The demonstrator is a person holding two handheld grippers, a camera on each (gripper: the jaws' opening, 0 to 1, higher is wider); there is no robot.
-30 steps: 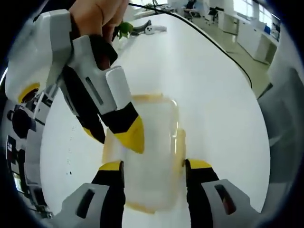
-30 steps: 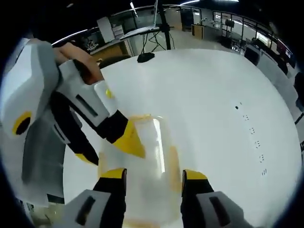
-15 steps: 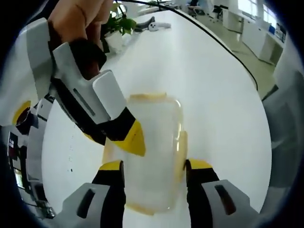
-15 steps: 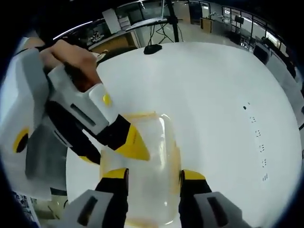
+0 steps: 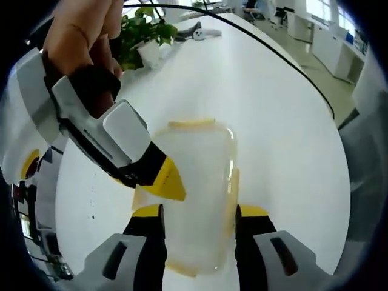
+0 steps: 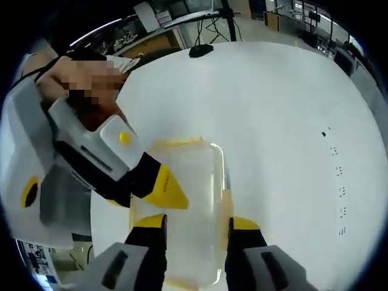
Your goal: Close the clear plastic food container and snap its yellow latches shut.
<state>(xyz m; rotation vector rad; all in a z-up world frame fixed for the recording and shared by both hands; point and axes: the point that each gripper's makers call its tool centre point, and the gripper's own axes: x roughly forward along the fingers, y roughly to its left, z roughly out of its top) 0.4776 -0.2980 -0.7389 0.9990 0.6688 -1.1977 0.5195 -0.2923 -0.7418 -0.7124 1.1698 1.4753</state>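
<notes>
A clear plastic food container (image 5: 197, 163) (image 6: 191, 176) lies flat on the white table with its lid on. A yellow latch (image 5: 191, 123) (image 6: 176, 143) sits at its far end and another (image 5: 233, 188) (image 6: 225, 197) along its right side. My left gripper (image 5: 200, 215) is open, one jaw on each side of the container's near end. My right gripper (image 6: 197, 224) is open and straddles it the same way. Each gripper shows in the other's view, right gripper (image 5: 145, 182) and left gripper (image 6: 142, 194), slanting in from the upper left, one yellow fingertip (image 5: 165, 180) (image 6: 167, 189) on the lid's left edge.
The white table (image 5: 279, 121) stretches away beyond the container. A potted plant (image 5: 142, 33) and a black cable (image 5: 273, 54) lie at its far end. A black stand base (image 6: 200, 51) sits at the far edge, with small dark marks (image 6: 336, 176) to the right.
Both views have shifted, with more of the container's far end showing. The slanting gripper sits lower and further left on the lid. Both gaps between the near jaws look slightly narrower.
</notes>
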